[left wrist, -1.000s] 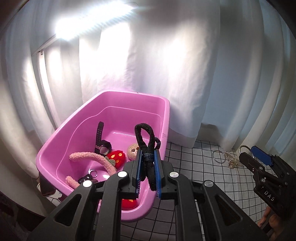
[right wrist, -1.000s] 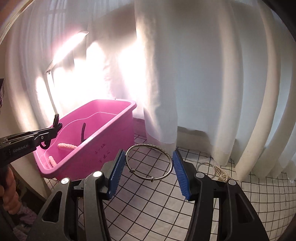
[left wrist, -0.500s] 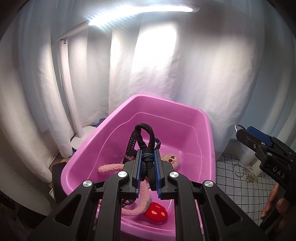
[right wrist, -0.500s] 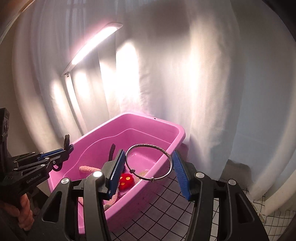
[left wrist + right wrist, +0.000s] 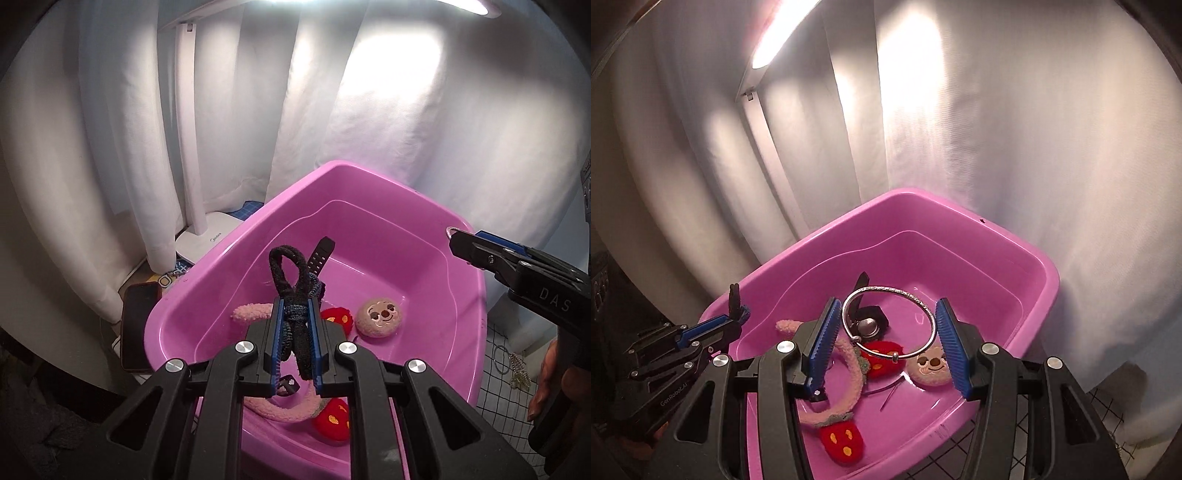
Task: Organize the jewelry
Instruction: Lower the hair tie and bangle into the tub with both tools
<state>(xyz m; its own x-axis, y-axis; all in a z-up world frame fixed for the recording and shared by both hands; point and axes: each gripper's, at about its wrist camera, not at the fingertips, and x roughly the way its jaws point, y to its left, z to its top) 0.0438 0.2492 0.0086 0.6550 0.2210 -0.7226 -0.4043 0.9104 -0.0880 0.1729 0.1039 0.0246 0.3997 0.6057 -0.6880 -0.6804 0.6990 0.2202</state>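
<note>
- A white curtain (image 5: pixel 388 122) hangs in folds behind everything, lit brightly in patches by a long lamp bar (image 5: pixel 768 44) overhead.
- The lamp's white post (image 5: pixel 190 129) rises from a flat white base (image 5: pixel 207 240) left of the pink tub (image 5: pixel 469 332); a dark phone (image 5: pixel 138 325) lies just beside the tub's left rim.
- The surface right of the tub is white cloth with a thin black grid (image 5: pixel 506 413); a thin ring and a small chain piece (image 5: pixel 511 363) lie on it, well apart from the tub.
- The left gripper (image 5: pixel 295 343) is clenched on a black hair tie (image 5: pixel 291 295), whose loop stands up above the blue pads, over the tub.
- The right gripper (image 5: pixel 890 341) clamps a silver bangle (image 5: pixel 890 321) across its width, also above the tub's inside.
- In the tub lie a pink fuzzy headband (image 5: pixel 842 376) with red strawberry ends, a round sloth-face plush (image 5: pixel 932 367) and a black watch (image 5: pixel 868 321).
- A hand (image 5: pixel 554 380) holds the right gripper's handle at the lower right of the left view.
</note>
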